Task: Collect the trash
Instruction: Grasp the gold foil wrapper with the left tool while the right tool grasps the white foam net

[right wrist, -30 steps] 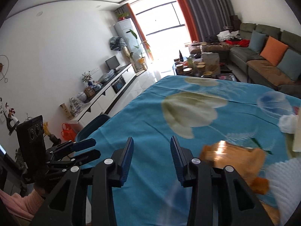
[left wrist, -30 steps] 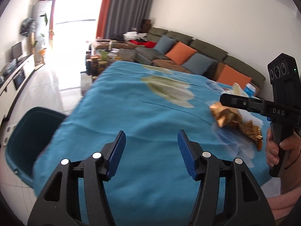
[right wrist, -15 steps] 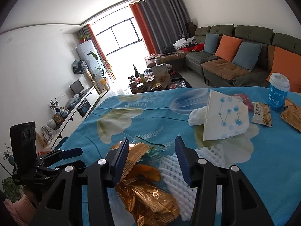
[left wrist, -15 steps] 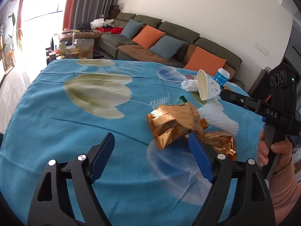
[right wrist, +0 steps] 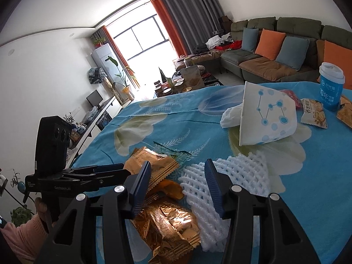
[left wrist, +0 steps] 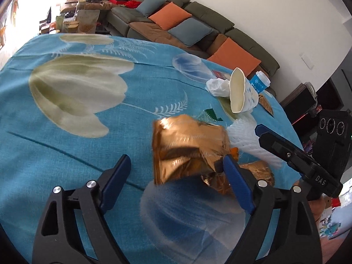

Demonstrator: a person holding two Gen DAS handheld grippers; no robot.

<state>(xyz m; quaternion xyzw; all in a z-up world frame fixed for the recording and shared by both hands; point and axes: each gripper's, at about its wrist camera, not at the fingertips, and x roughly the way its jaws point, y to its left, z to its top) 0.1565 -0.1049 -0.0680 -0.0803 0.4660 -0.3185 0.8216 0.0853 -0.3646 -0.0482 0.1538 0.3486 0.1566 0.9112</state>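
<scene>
A crumpled gold foil wrapper [left wrist: 187, 145] lies on the blue flowered tablecloth [left wrist: 66, 132]. My left gripper [left wrist: 176, 176] hovers just short of it, open wide, its right finger close to the wrapper's edge and not pressing on it. My right gripper [right wrist: 178, 182] is open above more gold wrappers [right wrist: 171, 226] and a white foam fruit net [right wrist: 233, 176]. Farther back lie a tipped white paper cup [right wrist: 266, 118] and a crumpled tissue [right wrist: 231, 115]. Each view shows the other gripper: the right gripper [left wrist: 261, 133] from the side, the left gripper [right wrist: 120, 169] at the left.
A blue lidded cup [right wrist: 331, 85], a biscuit packet [right wrist: 313, 113] and another gold packet [right wrist: 345, 114] sit at the table's far right. Behind the table stand a green sofa [right wrist: 286, 50] with cushions and a cluttered coffee table [right wrist: 187, 81]. A person's hand [right wrist: 41, 209] holds the left gripper.
Both grippers have swung from bare cloth to the trash pile and come close to it. The left jaws stand wider than before, the right slightly wider. The teal bin has left the left view.
</scene>
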